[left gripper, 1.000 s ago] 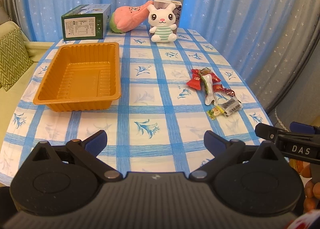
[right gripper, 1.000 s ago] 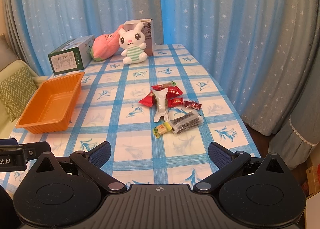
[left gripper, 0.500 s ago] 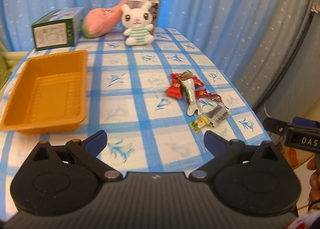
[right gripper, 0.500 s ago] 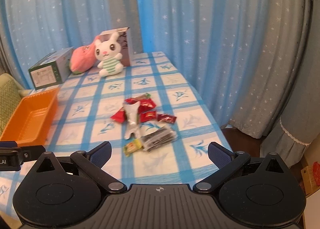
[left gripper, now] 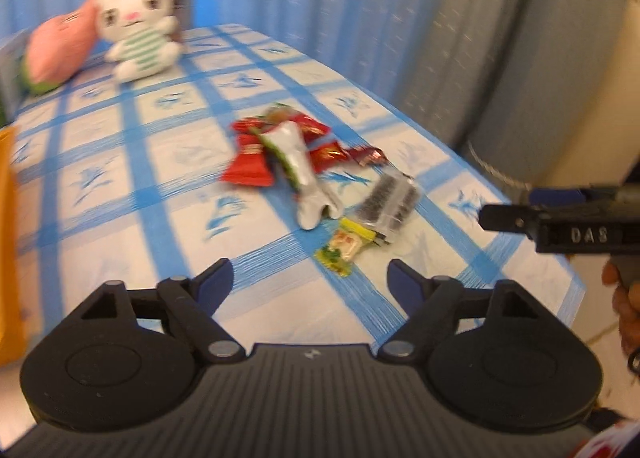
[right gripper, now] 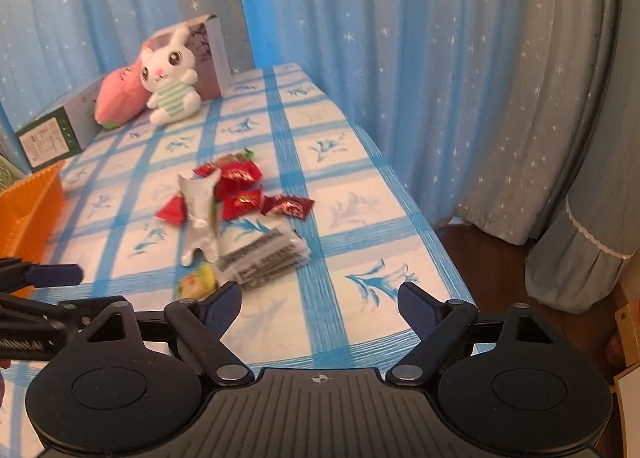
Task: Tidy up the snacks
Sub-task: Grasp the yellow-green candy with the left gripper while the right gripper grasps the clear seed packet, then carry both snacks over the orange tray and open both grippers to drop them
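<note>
Left wrist view: left hand-held gripper (left gripper: 310, 278) released, jaws just narrowing, nothing between them. Yellow candy (left gripper: 343, 246) just beyond the fingertips, slightly right of centre, on the worktop (left gripper: 160, 177). Silver packet (left gripper: 300, 173) farther off, long axis running near to far; dark packet (left gripper: 386, 201) to its right, red sweets (left gripper: 250, 167) behind. Tray (left gripper: 8, 238) at far left edge. Right wrist view: right hand-held gripper (right gripper: 320, 304) also released, jaws likewise just narrowing, empty, with the dark packet just ahead, left of centre. Probably left hand nearer the candy.
</note>
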Demonstrator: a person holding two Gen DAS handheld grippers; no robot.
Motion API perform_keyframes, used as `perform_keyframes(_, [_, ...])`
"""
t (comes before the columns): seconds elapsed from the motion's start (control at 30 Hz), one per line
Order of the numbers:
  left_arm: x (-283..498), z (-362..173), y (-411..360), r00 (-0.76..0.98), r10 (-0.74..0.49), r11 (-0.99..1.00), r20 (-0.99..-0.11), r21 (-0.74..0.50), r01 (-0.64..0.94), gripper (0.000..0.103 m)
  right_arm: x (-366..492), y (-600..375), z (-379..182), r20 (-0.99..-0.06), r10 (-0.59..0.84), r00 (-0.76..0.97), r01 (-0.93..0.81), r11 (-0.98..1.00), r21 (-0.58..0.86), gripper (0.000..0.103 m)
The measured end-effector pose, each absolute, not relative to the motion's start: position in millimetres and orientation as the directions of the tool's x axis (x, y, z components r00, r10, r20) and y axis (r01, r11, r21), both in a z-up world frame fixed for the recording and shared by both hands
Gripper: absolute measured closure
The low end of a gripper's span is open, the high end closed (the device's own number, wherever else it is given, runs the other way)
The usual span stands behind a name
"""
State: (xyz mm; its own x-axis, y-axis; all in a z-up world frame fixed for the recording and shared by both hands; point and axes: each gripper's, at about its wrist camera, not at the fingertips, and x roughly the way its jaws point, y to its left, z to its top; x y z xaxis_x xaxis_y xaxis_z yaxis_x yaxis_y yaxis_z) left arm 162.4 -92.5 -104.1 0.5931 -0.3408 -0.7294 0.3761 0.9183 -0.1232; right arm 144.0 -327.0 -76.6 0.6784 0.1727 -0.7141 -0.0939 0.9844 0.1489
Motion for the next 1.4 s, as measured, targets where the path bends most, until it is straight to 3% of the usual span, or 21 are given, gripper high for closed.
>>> perform_keyframes(0.23, [191,-129,-121,0.559,-0.388,0.849,-0.733,-0.049,0.526,0.062,164,-332,-99,-0.734,0.161,0.660,-0.070,0.986,0.153,0.018])
perform_keyframes(0.4, [204,-142,-135,0.525,-0.403,0.802,-0.749,-0.013,0.597,0.071,174,-332,-106,-0.738,0.159,0.656,-0.058,0.985,0.160,0.018])
perform_keyframes(0.5, [207,-146,-137,0.512,-0.408,0.793,-0.756,-0.016,0.608,0.082,178,-331,-108,-0.740,0.171,0.651,-0.054,0.982,0.179,0.018])
perform_keyframes(0.7, [203,-139,-116,0.552,-0.353,0.858,-0.755,-0.026,0.512,0.083,188,-321,-112,-0.734,0.249,0.631,-0.069,0.961,0.267,0.019])
perform_keyframes(0.77, [199,-136,-103,0.568,-0.333,0.880,-0.753,-0.032,0.473,0.083,195,-316,-114,-0.732,0.288,0.617,-0.074,0.948,0.311,0.030])
perform_keyframes(0.9, [192,-131,-81,0.588,-0.295,0.913,-0.753,-0.040,0.406,0.083,209,-300,-118,-0.737,0.327,0.592,-0.093,0.935,0.341,0.036])
perform_keyframes(1.17, [181,-132,-51,0.602,-0.245,0.947,-0.760,-0.054,0.316,0.083,235,-264,-125,-0.763,0.264,0.590,-0.142,0.964,0.224,0.039])
perform_keyframes(1.4, [174,-136,-46,0.603,-0.236,0.953,-0.762,-0.059,0.298,0.083,225,-255,-131,-0.767,0.199,0.610,-0.233,0.970,0.066,0.057])
